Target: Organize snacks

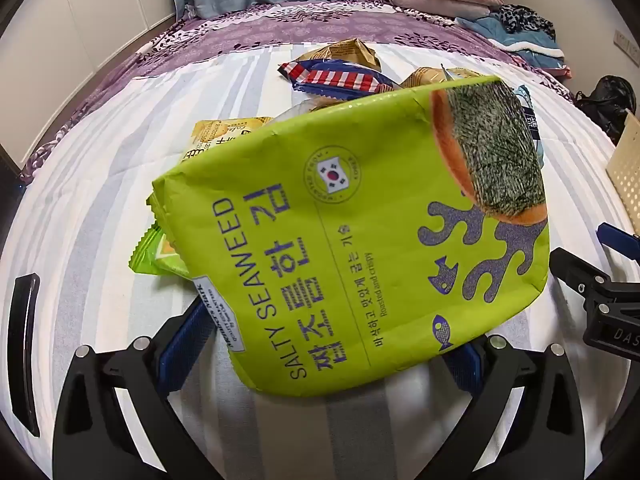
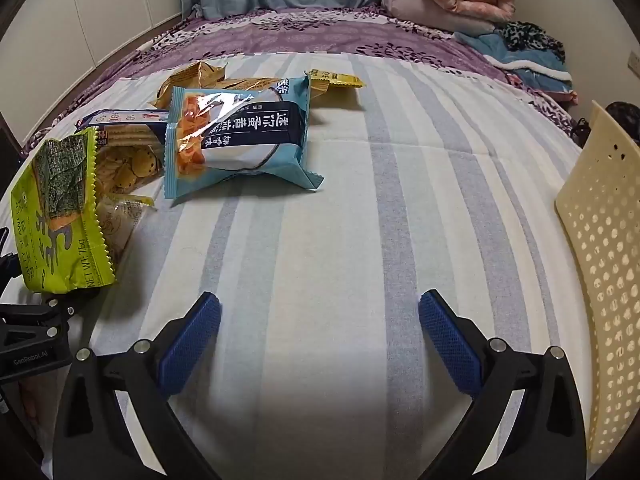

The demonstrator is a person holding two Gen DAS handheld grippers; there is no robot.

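A big lime-green salty seaweed bag (image 1: 352, 232) fills the left wrist view, lying across and above my left gripper (image 1: 320, 344), whose blue pads are spread wide beneath it; I cannot tell whether they touch it. The bag also shows at the left of the right wrist view (image 2: 60, 216). My right gripper (image 2: 320, 320) is open and empty over the striped sheet (image 2: 360, 208). A light-blue snack bag (image 2: 240, 140) lies ahead-left of it, with gold packets (image 2: 192, 76), a yellow packet (image 2: 336, 80) and a cracker pack (image 2: 124, 128) behind.
A cream perforated basket (image 2: 600, 272) stands at the right edge of the bed. A blue pack with red and white stripes (image 1: 336, 76) lies behind the seaweed bag. Folded blankets (image 2: 452, 4) and clothes are piled at the far right on the purple bedspread (image 2: 304, 36).
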